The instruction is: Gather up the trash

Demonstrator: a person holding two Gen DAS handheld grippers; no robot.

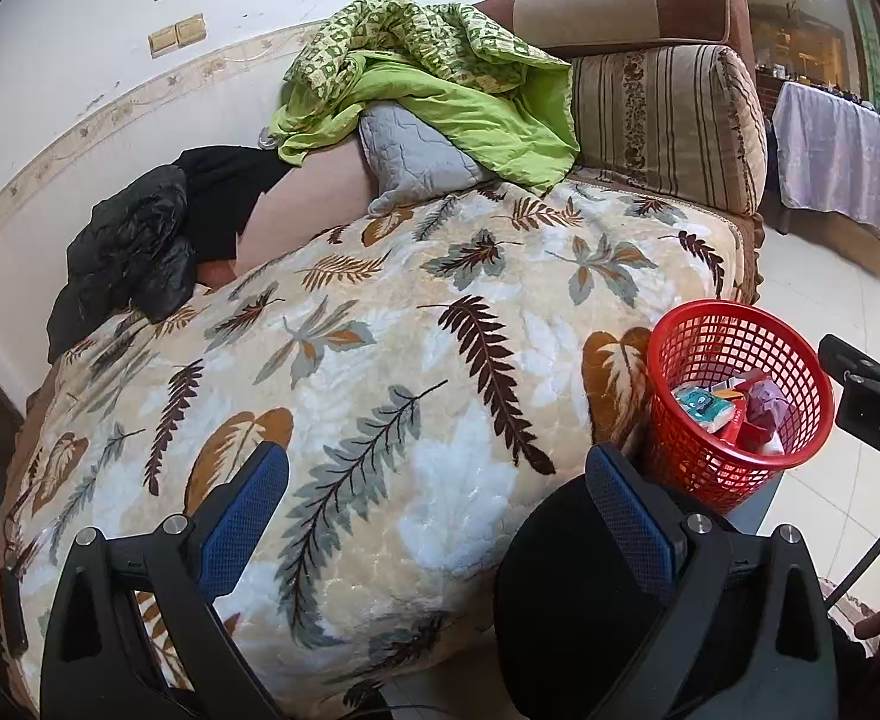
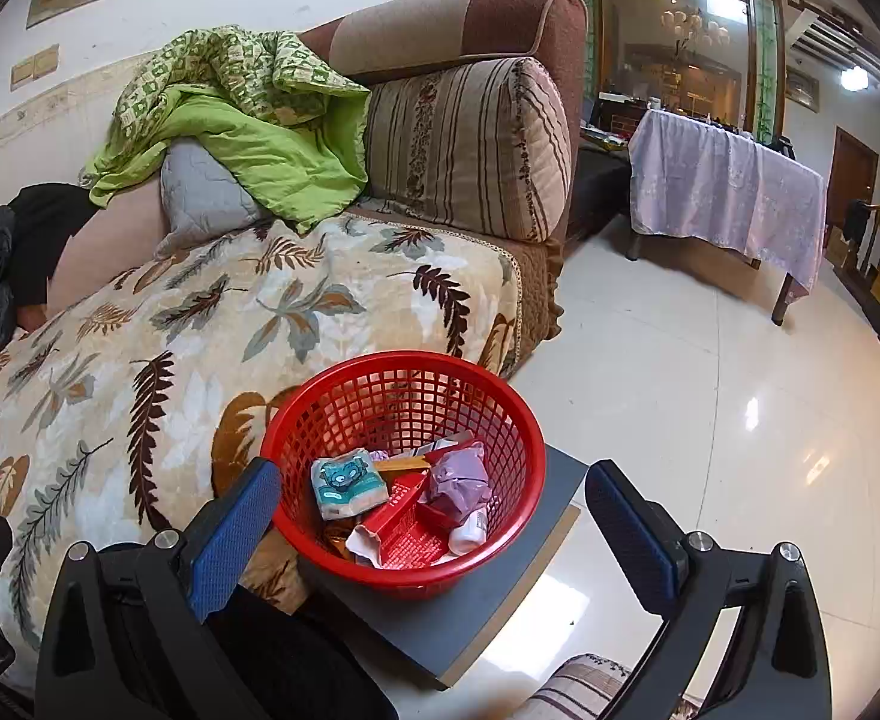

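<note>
A red mesh basket (image 2: 404,414) stands on a grey stool (image 2: 487,600) beside the sofa; it also shows in the left wrist view as the red basket (image 1: 739,342). Inside lie a tissue pack (image 2: 347,483), a red carton (image 2: 407,531), a purple crumpled bag (image 2: 457,477) and a small white bottle (image 2: 469,534). My right gripper (image 2: 434,516) hovers open just in front of the basket, holding nothing. My left gripper (image 1: 437,498) is open and empty above the leaf-patterned blanket (image 1: 380,360), left of the basket.
The sofa holds a green quilt (image 1: 440,84), a grey pillow (image 1: 410,156), a striped cushion (image 1: 661,120) and a black jacket (image 1: 134,246). A cloth-covered table (image 2: 727,186) stands across the glossy tiled floor (image 2: 709,420). A dark trouser leg (image 1: 565,600) sits under the left gripper.
</note>
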